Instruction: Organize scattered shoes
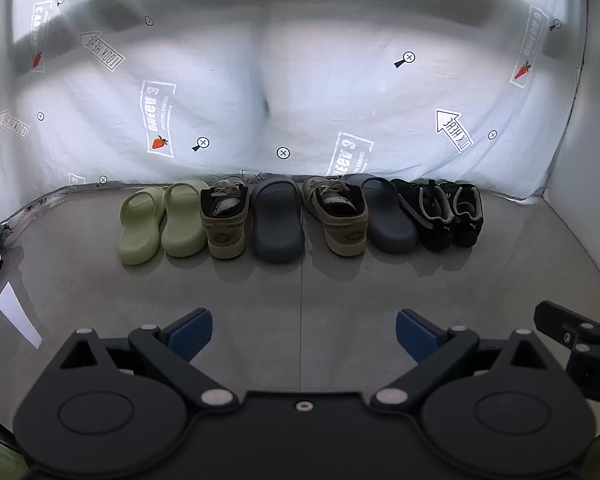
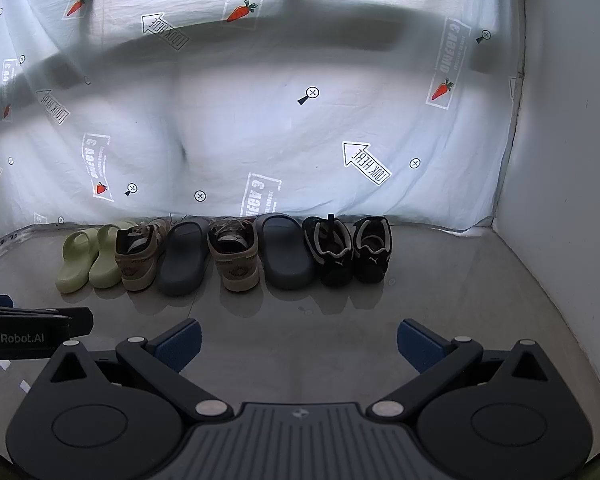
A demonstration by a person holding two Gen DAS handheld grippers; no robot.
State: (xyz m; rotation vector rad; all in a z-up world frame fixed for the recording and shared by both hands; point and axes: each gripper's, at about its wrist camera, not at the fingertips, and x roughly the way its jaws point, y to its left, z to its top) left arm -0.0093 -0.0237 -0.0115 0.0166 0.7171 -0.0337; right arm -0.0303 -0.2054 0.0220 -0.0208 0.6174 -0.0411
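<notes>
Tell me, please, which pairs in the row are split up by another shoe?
The grey slides and tan sneakers alternate; green slides and black sneakers sit paired.

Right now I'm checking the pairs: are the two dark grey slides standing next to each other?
No, a tan sneaker stands between the left grey slide and the right grey slide.

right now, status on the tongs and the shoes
Left tongs open, empty. Right tongs open, empty. Shoes in one row along curtain; tan sneakers and grey slides alternate, unpaired. Floor between clear.
</notes>
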